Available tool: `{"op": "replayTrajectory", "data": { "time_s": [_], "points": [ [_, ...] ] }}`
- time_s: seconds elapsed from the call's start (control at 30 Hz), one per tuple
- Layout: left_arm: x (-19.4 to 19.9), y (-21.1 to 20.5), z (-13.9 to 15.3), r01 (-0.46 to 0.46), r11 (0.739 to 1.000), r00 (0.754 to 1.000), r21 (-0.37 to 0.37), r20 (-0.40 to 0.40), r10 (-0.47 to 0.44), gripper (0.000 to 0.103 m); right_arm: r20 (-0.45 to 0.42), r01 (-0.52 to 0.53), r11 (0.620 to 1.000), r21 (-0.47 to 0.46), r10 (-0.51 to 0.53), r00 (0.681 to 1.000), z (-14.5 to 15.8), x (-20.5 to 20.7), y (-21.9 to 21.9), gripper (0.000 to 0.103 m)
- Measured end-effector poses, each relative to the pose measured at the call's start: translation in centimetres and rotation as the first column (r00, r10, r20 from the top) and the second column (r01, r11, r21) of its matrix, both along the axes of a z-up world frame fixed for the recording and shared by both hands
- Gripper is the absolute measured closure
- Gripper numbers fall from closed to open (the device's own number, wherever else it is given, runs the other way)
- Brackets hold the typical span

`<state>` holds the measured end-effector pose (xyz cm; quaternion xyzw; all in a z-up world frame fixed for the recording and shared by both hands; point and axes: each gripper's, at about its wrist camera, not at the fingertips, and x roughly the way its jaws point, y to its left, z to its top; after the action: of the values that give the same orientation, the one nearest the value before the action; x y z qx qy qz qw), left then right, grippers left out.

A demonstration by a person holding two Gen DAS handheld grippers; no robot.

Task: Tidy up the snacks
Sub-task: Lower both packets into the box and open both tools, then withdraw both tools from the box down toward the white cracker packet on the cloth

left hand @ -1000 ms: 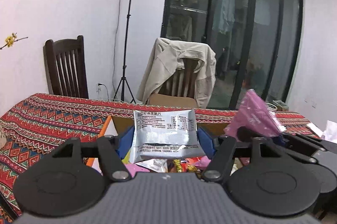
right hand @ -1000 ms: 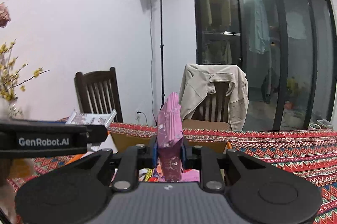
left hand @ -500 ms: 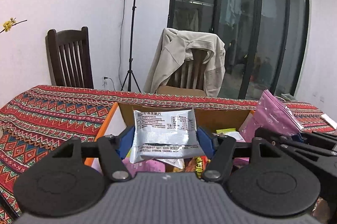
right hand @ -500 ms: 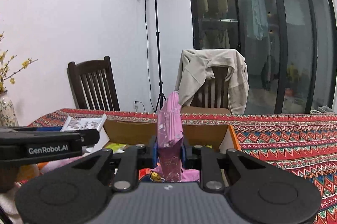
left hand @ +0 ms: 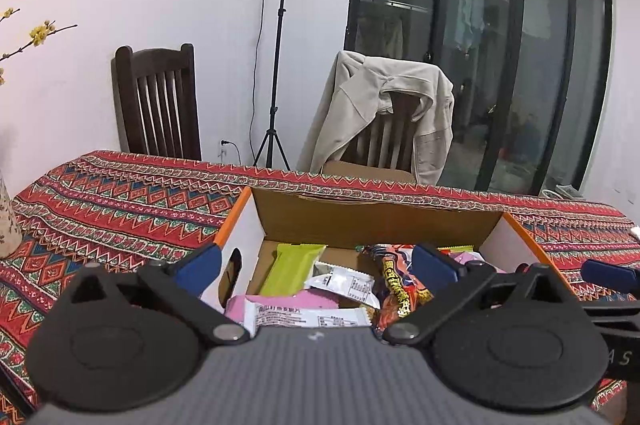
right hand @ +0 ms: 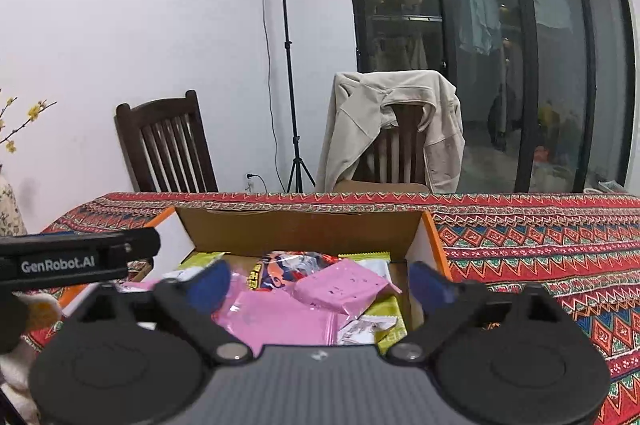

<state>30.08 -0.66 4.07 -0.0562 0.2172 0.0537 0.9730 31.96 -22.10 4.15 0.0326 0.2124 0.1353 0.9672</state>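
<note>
Both wrist views look over an open cardboard box (left hand: 376,221) standing on a table covered by a red patterned cloth (left hand: 120,209). The box has brown inner walls, orange-edged side flaps and an open top; its far wall lies near the table's far edge. To either side of the box the cloth lies bare: a broad strip to the left in the left wrist view, a broad strip to the right in the right wrist view. Behind the table stand 2 chairs, a dark wooden chair (left hand: 160,105) and a chair draped with a beige jacket (left hand: 384,113), with a light stand (right hand: 288,65) between them and a dark glass door (right hand: 500,45) at the right.

The left gripper (left hand: 316,265) hangs above the near left part of the box with its jaws opening; its 2 blue pads (left hand: 200,265) stand wide apart and press on nothing. Below and between them a silver-white packet (left hand: 312,317) lies flat on the snacks, with a green packet (left hand: 292,265) beyond it and an orange-red packet (left hand: 396,289) toward the right pad.

The right gripper (right hand: 320,283) hangs above the near right part of the box, jaws also opening, pads spread and free. A pink packet (right hand: 340,285) rests tilted on the pile between and beyond the pads, touching neither. A flat pink bag (right hand: 280,321) lies beneath it.
</note>
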Motion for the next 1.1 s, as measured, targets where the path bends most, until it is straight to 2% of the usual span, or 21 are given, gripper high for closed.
{"op": "replayTrajectory", "data": {
  "time_s": [0.3,0.5,0.73,0.9,1.1],
  "points": [
    [-0.8,-0.2,0.6,0.008,1.0,1.0,-0.001,0.015,-0.008,0.0,-0.017,0.01,1.0,-0.019,-0.011,1.0,0.0,-0.3,0.2,0.0],
    [-3.0,-0.4,2.8,0.028,0.999,0.997,-0.018,0.066,-0.027,0.0,0.009,0.01,1.0,-0.029,-0.01,1.0,1.4,-1.5,0.2,0.0],
    [-6.1,0.3,5.3,0.062,0.996,0.993,-0.059,0.102,-0.056,0.0,0.047,0.002,1.0,-0.02,-0.001,0.999,3.6,-4.7,-0.6,0.0],
    [-7.7,1.0,5.2,0.074,0.995,0.996,-0.063,0.063,-0.07,0.0,0.058,-0.026,1.0,-0.017,0.027,0.998,4.3,-7.3,-1.7,0.0],
    [-9.2,1.6,3.6,0.082,0.996,0.997,-0.04,-0.003,-0.082,0.0,0.049,-0.023,0.999,-0.026,0.024,0.998,3.9,-10.1,-3.2,0.0]
  ]
}}
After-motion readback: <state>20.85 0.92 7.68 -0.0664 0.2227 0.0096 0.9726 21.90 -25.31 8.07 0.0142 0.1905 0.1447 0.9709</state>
